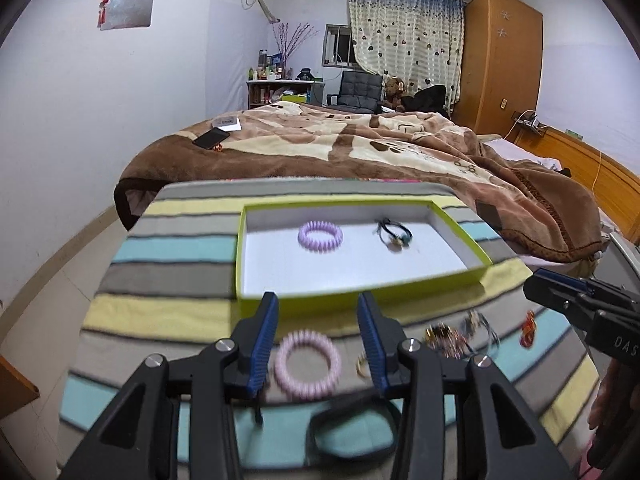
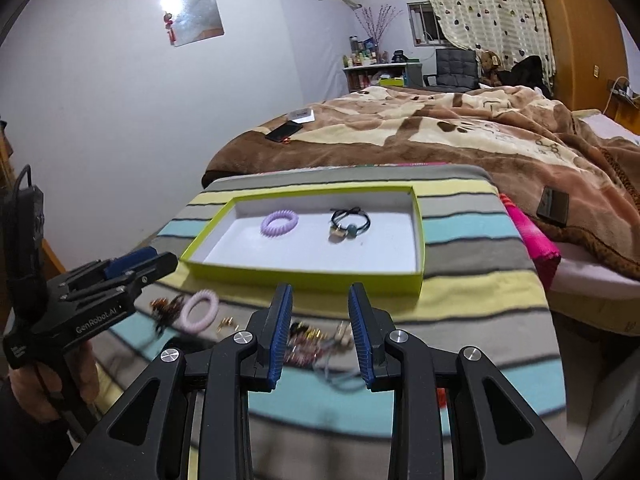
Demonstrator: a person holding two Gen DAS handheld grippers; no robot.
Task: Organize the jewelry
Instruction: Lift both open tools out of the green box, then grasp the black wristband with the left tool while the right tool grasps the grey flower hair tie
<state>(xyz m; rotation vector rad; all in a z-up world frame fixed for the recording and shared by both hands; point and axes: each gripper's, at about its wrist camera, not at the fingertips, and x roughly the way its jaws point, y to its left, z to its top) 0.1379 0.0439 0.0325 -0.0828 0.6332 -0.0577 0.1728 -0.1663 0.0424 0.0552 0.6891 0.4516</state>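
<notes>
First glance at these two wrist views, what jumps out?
The lime-green tray in the middle of the striped blanket, holding a purple spiral hair tie and a black charm bracelet. Nearer the cameras, loose pieces lie on the blanket: a pink spiral hair tie between the open left tool fingers and a blurred jewelry tangle ahead of the open right tool. Behind, a brown bed blanket fills the room.

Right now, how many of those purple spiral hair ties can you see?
2. One spiral hair tie lies inside the green tray; the other spiral tie lies on the striped cloth before it. The cluttered pile might hide more.
</notes>
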